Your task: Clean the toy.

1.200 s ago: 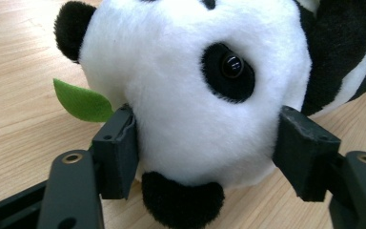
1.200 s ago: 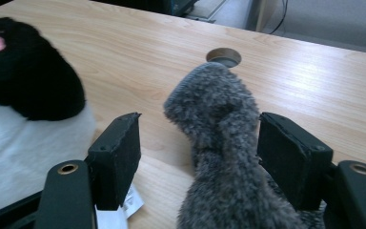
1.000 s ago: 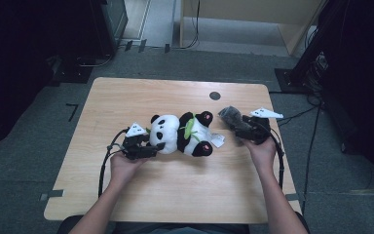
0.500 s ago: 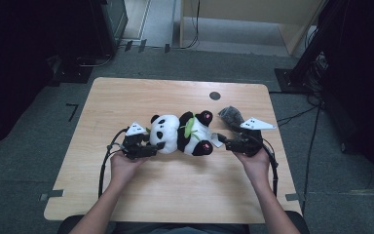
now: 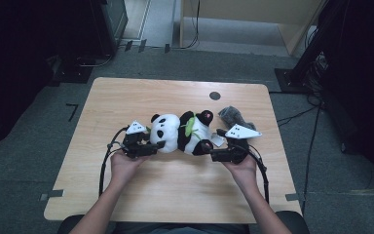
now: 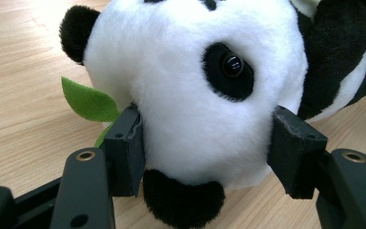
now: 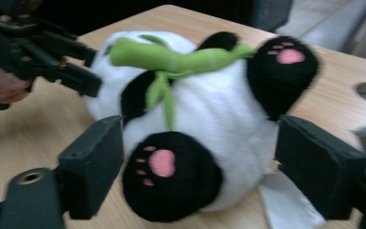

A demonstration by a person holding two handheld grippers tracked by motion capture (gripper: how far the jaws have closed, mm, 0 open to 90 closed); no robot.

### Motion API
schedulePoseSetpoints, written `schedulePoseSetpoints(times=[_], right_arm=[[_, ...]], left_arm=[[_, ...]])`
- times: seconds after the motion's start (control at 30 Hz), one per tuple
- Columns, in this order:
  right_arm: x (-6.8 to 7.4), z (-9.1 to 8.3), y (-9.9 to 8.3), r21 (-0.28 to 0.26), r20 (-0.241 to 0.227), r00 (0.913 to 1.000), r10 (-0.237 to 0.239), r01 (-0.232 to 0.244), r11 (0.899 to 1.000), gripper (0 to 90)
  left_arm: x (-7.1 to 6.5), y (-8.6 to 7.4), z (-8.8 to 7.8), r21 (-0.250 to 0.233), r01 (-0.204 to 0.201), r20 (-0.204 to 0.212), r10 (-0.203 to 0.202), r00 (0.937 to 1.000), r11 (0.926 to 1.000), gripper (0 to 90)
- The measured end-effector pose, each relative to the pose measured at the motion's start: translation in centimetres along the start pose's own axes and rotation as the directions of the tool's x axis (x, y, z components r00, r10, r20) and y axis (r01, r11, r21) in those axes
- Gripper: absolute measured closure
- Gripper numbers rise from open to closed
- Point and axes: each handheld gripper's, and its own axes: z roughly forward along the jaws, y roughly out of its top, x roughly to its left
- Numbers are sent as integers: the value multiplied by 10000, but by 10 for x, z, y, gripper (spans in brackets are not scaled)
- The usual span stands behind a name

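My left tool (image 5: pixel 152 145) clamps the head of the black-and-white plush panda (image 5: pixel 182 132), pads pressed into its white fur. My right tool (image 5: pixel 213 152) has just been opening and stands wide, the panda's feet between its pads, untouched. The panda lies mid light wooden table (image 5: pixel 175 195), a crumpled grey cloth (image 5: pixel 233 116) near its right edge; bare wood lies ahead.

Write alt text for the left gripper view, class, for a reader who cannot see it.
The left gripper clamps its two black jaws on the white head of a plush panda lying on a wooden table. One black eye patch and black ears show, and a green leaf pokes out beside one jaw.
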Motion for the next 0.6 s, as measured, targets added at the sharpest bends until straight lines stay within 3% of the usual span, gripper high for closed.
schedulePoseSetpoints(times=[0.13, 0.43, 0.6], right_arm=[[6, 15, -7, 53, -262, 9992, -291, 293, 9996, 133], [8, 43, -18, 124, 292, 9891, -1446, 1442, 9895, 139], [7, 54, -24, 228, 584, 9776, -2021, 2011, 9793, 176]], left_arm=[[0, 1, 0, -4, 76, 24, -76, 10000, 10000, 371], [2, 3, 0, -21, 130, 112, -130, 9999, 9999, 373], [7, 2, 2, 20, 603, 324, -603, 9977, 9982, 371]])
